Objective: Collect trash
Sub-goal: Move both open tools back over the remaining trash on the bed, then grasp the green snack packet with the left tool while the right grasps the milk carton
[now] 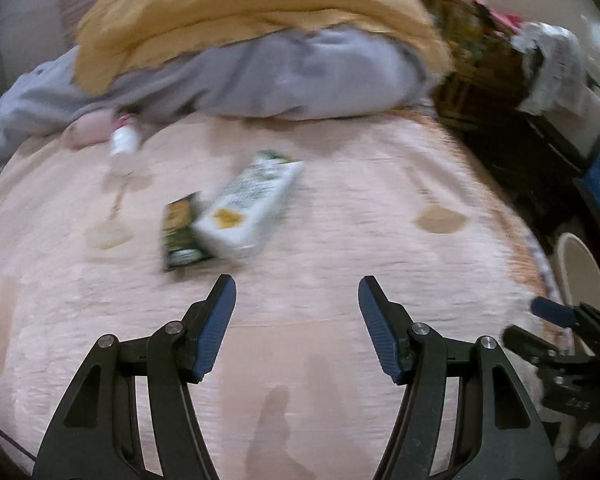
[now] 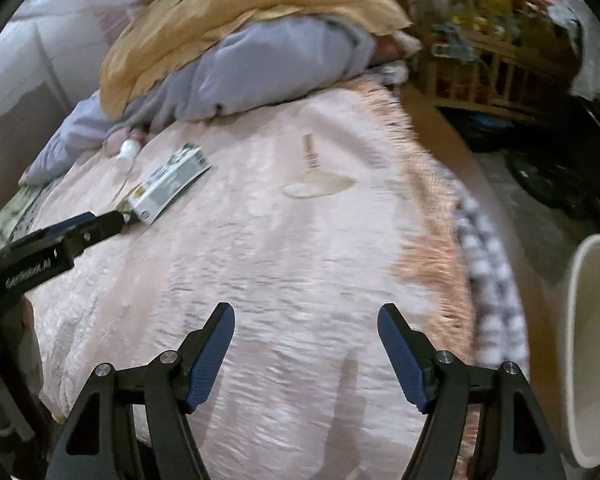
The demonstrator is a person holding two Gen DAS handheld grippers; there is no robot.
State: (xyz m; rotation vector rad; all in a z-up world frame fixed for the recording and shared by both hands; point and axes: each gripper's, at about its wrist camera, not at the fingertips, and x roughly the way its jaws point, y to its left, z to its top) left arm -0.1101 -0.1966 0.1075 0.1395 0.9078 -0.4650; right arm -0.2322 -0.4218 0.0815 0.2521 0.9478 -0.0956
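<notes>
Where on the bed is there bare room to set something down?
Free: the pink bedspread between the white carton and the fringed edge, and the stretch just ahead of the left tongs. Crowded: the carton, green packet and small bottle cluster near the piled grey and yellow bedding.

Motion blur smears the print on the white carton (image 1: 248, 208) and green packet (image 1: 180, 236). The white bin (image 2: 592, 344) is cut off by the frame edge. Shelf (image 2: 488, 52) contents are unreadable.
</notes>
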